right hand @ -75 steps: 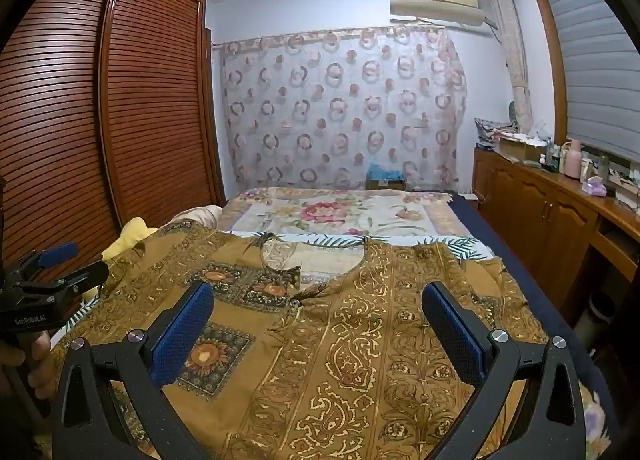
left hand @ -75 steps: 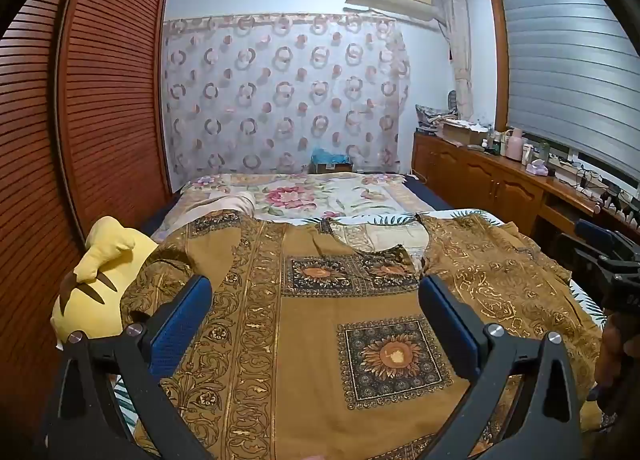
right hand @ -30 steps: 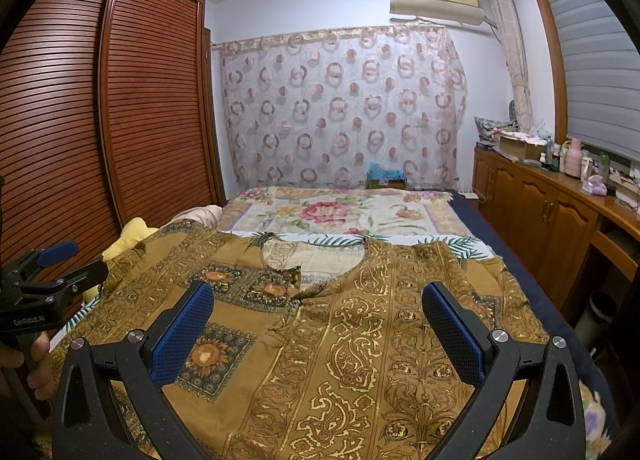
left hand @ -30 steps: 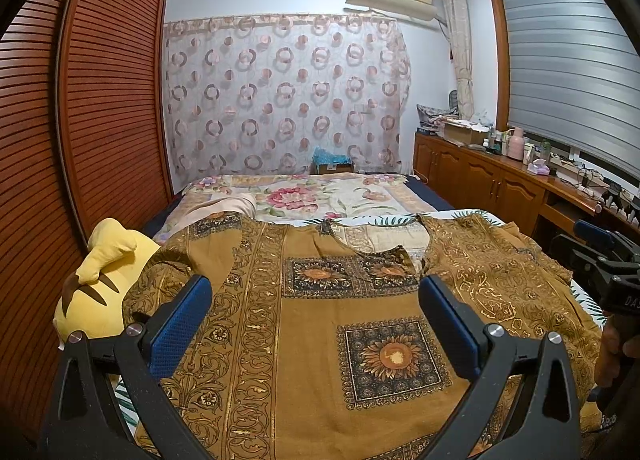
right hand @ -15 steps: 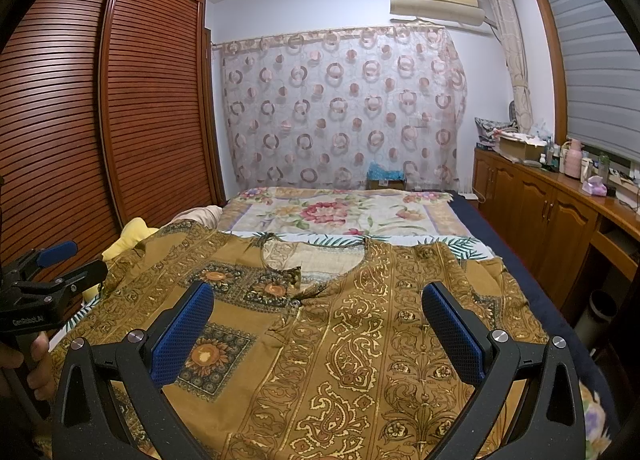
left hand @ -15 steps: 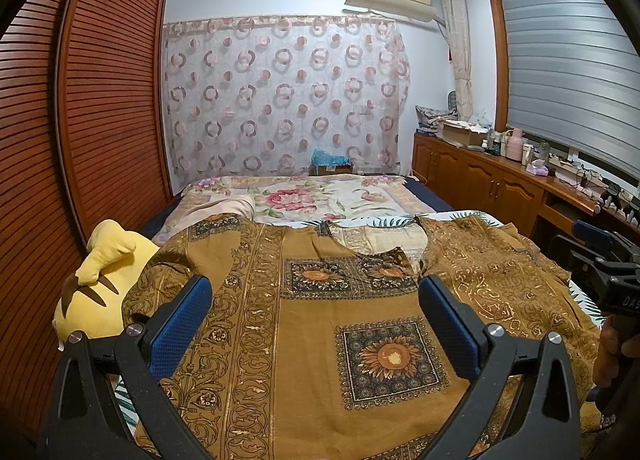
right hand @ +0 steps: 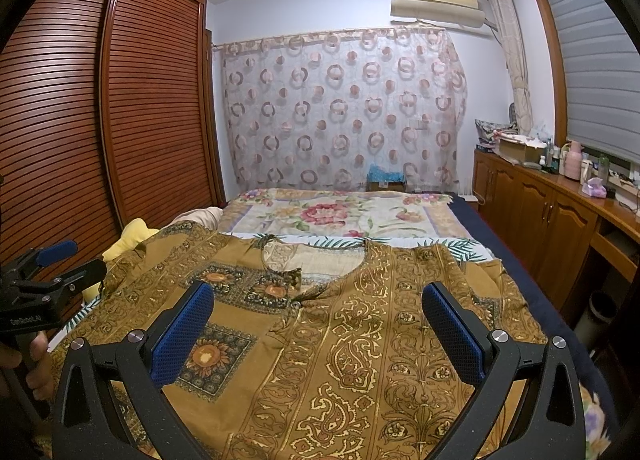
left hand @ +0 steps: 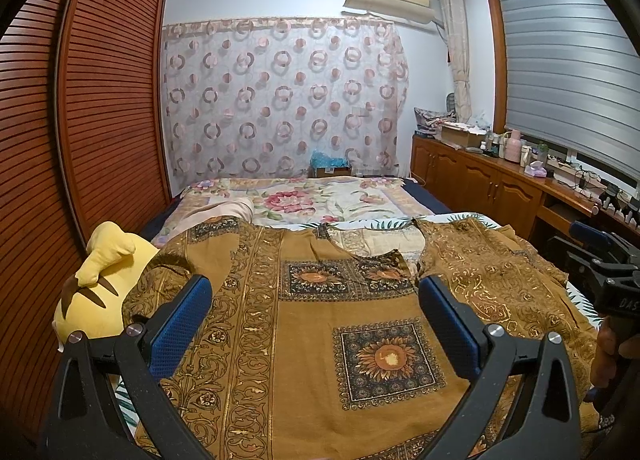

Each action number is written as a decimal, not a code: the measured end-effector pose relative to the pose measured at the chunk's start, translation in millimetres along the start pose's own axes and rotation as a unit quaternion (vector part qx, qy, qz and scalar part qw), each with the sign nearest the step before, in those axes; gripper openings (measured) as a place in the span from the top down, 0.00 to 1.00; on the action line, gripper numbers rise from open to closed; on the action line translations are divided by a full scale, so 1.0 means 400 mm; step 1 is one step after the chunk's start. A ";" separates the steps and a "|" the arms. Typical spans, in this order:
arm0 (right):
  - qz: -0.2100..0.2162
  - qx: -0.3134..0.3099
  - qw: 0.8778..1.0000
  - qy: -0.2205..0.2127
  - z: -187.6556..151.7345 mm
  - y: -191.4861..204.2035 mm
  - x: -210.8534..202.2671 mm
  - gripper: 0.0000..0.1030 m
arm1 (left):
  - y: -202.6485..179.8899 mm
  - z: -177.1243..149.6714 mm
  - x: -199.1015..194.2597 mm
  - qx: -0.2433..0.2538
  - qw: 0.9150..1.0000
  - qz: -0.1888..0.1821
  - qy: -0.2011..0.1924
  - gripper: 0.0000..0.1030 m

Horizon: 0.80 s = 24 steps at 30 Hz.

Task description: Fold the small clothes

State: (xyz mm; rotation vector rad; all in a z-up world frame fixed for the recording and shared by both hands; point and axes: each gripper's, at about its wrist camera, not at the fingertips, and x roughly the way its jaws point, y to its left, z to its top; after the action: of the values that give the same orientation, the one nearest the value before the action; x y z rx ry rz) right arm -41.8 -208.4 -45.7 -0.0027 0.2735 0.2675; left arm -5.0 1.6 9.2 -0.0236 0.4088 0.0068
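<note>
The brown patterned top lies spread flat on the bed, beside the yellow plush. Nothing's shifted over the last couple seconds. Left claw and right claw hover wide open, empty; folding probably hasn't started.

The mustard-brown patterned cloth garment looks thin and matt, its gold print faintly shiny. The reddish slatted wooden wardrobe doors carry a soft gloss. The sheer circle-patterned curtain is translucent fabric. The yellow plush toy looks fuzzy.
</note>
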 end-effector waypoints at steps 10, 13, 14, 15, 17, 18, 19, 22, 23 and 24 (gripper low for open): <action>-0.001 -0.001 1.000 0.000 0.000 0.001 0.000 0.00 | -0.002 -0.004 0.003 0.000 1.000 -0.001 0.001 0.00; 0.000 0.000 1.000 0.000 0.000 0.001 0.000 0.00 | -0.034 0.013 -0.006 0.001 1.000 -0.001 0.002 0.00; 0.000 -0.001 1.000 0.000 0.001 0.001 0.000 0.00 | -0.038 0.014 -0.007 0.001 1.000 -0.001 0.002 0.00; 0.000 -0.001 1.000 0.000 0.001 0.002 -0.001 0.00 | -0.043 0.018 -0.008 0.000 1.000 -0.001 0.003 0.00; 0.001 -0.001 1.000 0.001 0.002 0.002 0.000 0.00 | -0.042 0.017 -0.008 0.000 1.000 -0.002 0.003 0.00; 0.001 -0.001 1.000 0.002 0.002 0.002 0.000 0.00 | -0.047 0.021 -0.008 -0.001 1.000 -0.001 0.005 0.00; 0.002 -0.002 1.000 0.002 0.002 0.003 0.003 0.00 | -0.041 0.016 0.000 -0.001 1.000 -0.001 0.005 0.00; 0.006 -0.001 1.000 0.008 -0.001 0.002 0.011 0.00 | -0.024 0.002 0.020 -0.002 1.000 -0.001 0.010 0.00; 0.008 -0.002 1.000 0.010 -0.002 0.005 0.014 0.00 | -0.022 -0.001 0.023 -0.001 1.000 -0.001 0.011 0.00; 0.011 -0.003 1.000 0.012 -0.004 0.006 0.017 0.00 | -0.019 -0.005 0.032 0.000 1.000 -0.003 0.017 0.00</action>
State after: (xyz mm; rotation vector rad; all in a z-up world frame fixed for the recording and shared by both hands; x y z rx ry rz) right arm -36.6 -204.5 -48.7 -0.0086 0.2974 0.2908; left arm 6.0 -6.2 2.6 -0.0257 0.4433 -0.0001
